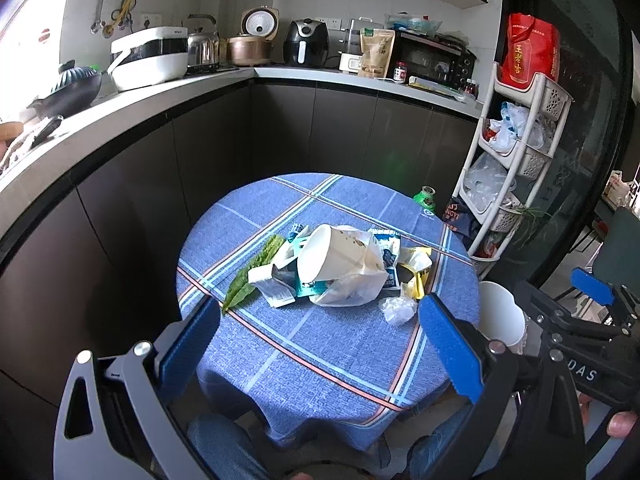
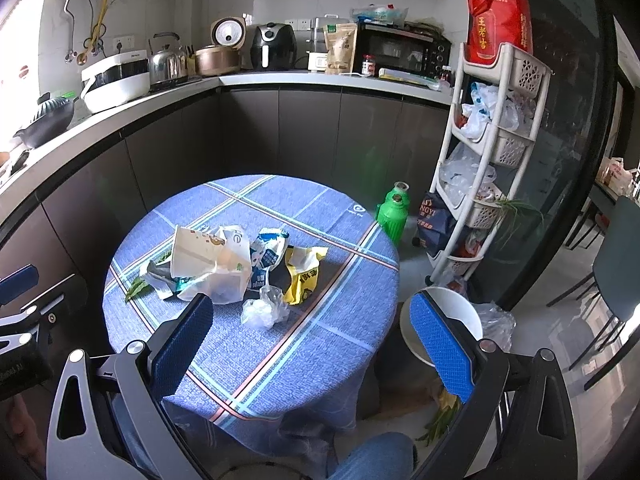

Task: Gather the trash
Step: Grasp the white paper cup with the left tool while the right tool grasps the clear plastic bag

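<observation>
A pile of trash lies on a round table with a blue plaid cloth (image 1: 312, 344) (image 2: 304, 344). It holds a tipped white paper cup (image 1: 328, 252) (image 2: 192, 254) in a plastic bag, a green leaf (image 1: 248, 280), torn blue-white wrappers (image 2: 268, 252), a yellow wrapper (image 1: 416, 276) (image 2: 302, 274) and a crumpled clear plastic wad (image 1: 396, 308) (image 2: 262, 310). My left gripper (image 1: 316, 316) is open and empty, hovering short of the pile. My right gripper (image 2: 310, 316) is open and empty, above the table's near right edge. A white bin (image 1: 500, 312) (image 2: 444, 320) stands on the floor right of the table.
A dark counter with kitchen appliances (image 1: 304, 42) wraps behind and to the left. A white basket rack (image 2: 488, 152) with bags stands at the right. A green bottle (image 2: 394, 212) stands on the floor. Leaves (image 2: 440, 416) lie beside the bin.
</observation>
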`<state>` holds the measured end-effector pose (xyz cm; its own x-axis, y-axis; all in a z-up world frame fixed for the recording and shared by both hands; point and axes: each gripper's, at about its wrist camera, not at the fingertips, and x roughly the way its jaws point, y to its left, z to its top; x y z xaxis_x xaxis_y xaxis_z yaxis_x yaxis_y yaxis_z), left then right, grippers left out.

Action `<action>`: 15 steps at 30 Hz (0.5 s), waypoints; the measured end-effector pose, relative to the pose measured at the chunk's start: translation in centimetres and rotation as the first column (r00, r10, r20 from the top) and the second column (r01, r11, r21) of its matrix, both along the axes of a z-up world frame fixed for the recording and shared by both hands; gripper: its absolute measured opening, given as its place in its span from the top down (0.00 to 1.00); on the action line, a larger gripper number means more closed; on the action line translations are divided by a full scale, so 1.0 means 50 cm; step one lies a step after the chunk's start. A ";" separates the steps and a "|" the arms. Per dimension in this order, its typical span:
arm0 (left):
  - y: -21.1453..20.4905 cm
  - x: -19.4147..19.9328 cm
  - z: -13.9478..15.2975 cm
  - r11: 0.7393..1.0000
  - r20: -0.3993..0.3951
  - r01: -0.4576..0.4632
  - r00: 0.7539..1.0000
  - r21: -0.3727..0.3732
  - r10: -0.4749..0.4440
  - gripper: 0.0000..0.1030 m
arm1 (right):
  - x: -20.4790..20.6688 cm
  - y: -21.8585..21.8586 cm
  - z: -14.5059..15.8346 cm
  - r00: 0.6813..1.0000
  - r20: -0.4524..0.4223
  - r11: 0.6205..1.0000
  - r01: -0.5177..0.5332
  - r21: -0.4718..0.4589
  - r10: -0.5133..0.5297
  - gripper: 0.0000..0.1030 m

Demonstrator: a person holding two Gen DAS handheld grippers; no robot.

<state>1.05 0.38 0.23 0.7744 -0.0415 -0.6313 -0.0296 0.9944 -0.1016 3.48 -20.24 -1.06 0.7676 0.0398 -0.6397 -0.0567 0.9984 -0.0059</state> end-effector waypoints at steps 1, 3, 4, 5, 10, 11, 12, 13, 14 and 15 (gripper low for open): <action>0.005 0.007 -0.005 1.000 -0.004 0.005 1.000 -0.009 -0.005 0.04 | 0.005 -0.003 -0.005 1.000 -0.007 1.000 0.000 0.011 0.000 0.08; 0.019 0.020 -0.016 0.998 -0.002 0.031 0.999 -0.047 -0.032 0.04 | 0.019 -0.014 -0.021 1.000 -0.013 0.998 -0.010 0.067 0.011 0.08; 0.028 0.025 -0.020 0.996 0.006 0.049 0.999 -0.070 -0.049 0.04 | 0.028 -0.022 -0.033 1.000 -0.017 0.995 -0.013 0.102 0.015 0.08; 0.035 0.029 -0.024 0.996 0.010 0.053 0.999 -0.076 -0.052 0.04 | 0.035 -0.024 -0.041 1.000 -0.022 0.993 -0.015 0.114 0.017 0.08; 0.058 0.081 -0.058 0.993 -0.012 0.089 0.996 -0.075 -0.090 0.04 | 0.091 -0.004 -0.108 0.988 -0.112 0.987 -0.091 0.135 0.106 0.08; 0.060 0.101 -0.068 0.991 -0.028 0.107 0.994 -0.086 -0.110 0.04 | 0.102 0.003 -0.122 0.981 -0.134 0.981 -0.120 0.150 0.140 0.08; 0.061 0.122 -0.077 0.986 -0.039 0.133 0.990 -0.104 -0.138 0.05 | 0.111 0.010 -0.135 0.975 -0.151 0.977 -0.139 0.160 0.163 0.08; 0.059 0.134 -0.083 0.983 -0.043 0.147 0.987 -0.110 -0.152 0.08 | 0.119 0.017 -0.146 0.972 -0.156 0.976 -0.149 0.157 0.173 0.08; 0.057 0.157 -0.092 0.980 -0.052 0.164 0.984 -0.113 -0.171 0.11 | 0.124 0.022 -0.153 0.971 -0.159 0.976 -0.157 0.148 0.180 0.08; 0.053 0.181 -0.102 0.978 -0.061 0.178 0.981 -0.111 -0.186 0.17 | 0.129 0.030 -0.164 0.968 -0.165 0.976 -0.168 0.136 0.189 0.08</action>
<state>10.08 3.03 -4.86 0.7011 -0.2462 -0.6693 0.1403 0.9678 -0.2091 9.95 -18.75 -9.24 0.6165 0.2505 -0.7464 -0.2235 0.9647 0.1392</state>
